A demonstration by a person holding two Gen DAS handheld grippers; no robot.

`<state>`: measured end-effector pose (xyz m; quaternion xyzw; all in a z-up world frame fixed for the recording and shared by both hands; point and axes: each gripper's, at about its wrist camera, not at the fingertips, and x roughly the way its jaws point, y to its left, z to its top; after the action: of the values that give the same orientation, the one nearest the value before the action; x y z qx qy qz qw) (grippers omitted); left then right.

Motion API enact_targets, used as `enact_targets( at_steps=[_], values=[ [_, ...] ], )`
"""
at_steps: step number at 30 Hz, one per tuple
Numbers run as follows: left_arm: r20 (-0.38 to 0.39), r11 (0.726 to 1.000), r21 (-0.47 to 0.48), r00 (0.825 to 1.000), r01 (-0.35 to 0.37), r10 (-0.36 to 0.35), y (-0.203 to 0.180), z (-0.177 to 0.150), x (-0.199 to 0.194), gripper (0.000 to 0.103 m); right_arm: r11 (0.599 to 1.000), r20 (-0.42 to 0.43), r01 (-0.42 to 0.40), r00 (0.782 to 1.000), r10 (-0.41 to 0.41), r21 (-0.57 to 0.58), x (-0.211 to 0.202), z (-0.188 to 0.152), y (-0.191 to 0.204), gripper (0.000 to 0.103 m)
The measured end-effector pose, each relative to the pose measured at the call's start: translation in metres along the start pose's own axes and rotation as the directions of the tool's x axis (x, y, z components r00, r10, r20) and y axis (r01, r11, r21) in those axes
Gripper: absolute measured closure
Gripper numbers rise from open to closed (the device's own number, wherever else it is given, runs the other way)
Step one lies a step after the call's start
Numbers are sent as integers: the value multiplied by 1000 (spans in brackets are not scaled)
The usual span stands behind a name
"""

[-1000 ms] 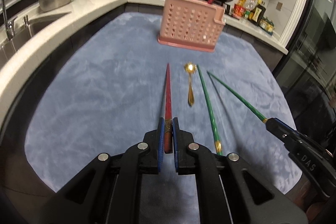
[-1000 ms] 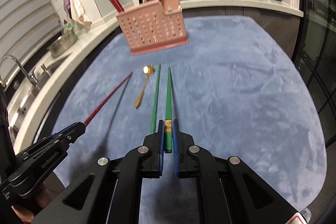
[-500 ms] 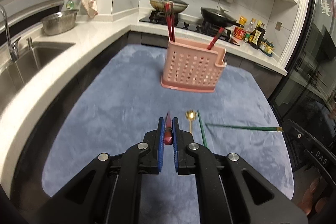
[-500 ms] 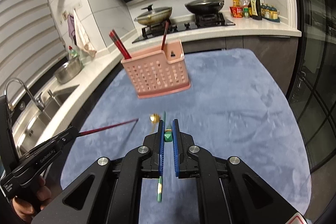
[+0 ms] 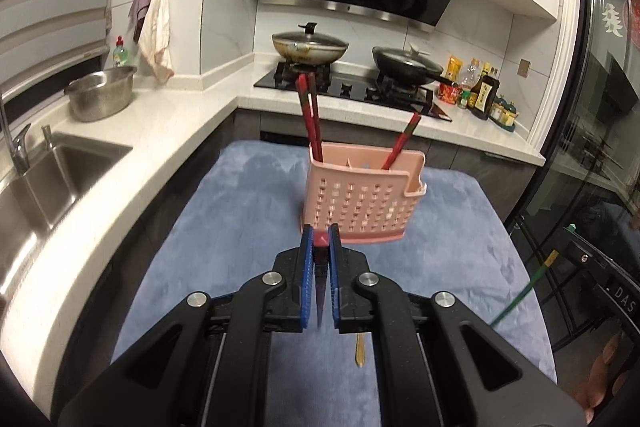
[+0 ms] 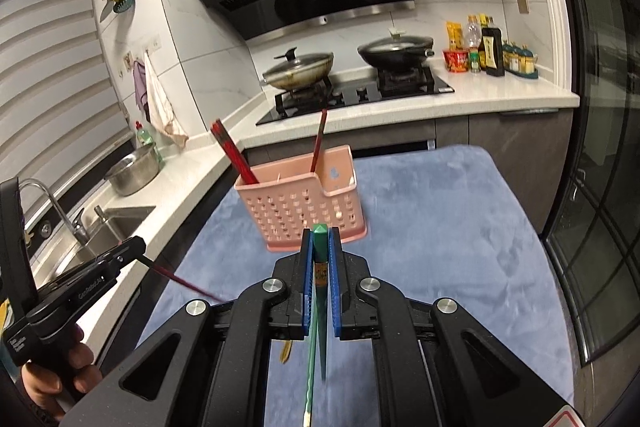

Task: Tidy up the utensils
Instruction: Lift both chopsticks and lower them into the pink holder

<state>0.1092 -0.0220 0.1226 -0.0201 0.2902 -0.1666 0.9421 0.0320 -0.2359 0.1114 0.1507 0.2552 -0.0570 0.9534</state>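
With both chopsticks now lifted clear of the blue cloth that covers the desk, the sorting job moves from pick-up to delivery. A second ago the red chopstick lay flat on the cloth with the left gripper closed on its thick end; it now hangs tip-down from that same closed grip, its square end showing between the blue pads. The right gripper has done the same with one green chopstick, clamped near its gold band and swung from lying flat to hanging downward.

Both views have tilted up from the cloth to take in the stove and range hood, and the pink holder stands straight ahead on the cloth, three red chopsticks already upright in it. Left on the cloth are the gold spoon and the second green chopstick, both partly hidden under the grippers.

Judging from this, each stick is carried with its thin tip downward, ready to be lowered into the holder; the carry forward over the rim is what remains, and the slim hanging sticks could swing or catch on the rim.
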Motion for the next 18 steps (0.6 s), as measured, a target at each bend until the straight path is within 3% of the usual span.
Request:
enact_targets(
  at_steps=[11, 18],
  values=[
    [97, 998, -12, 994, 54, -52, -4, 70, 0, 96, 994, 58, -93, 994, 89, 60, 11, 60, -5, 96],
    [209, 999, -10, 977, 53, -50, -9, 130, -1, 96, 989, 113, -137, 985, 130, 62, 29, 114, 3, 96]
  ],
)
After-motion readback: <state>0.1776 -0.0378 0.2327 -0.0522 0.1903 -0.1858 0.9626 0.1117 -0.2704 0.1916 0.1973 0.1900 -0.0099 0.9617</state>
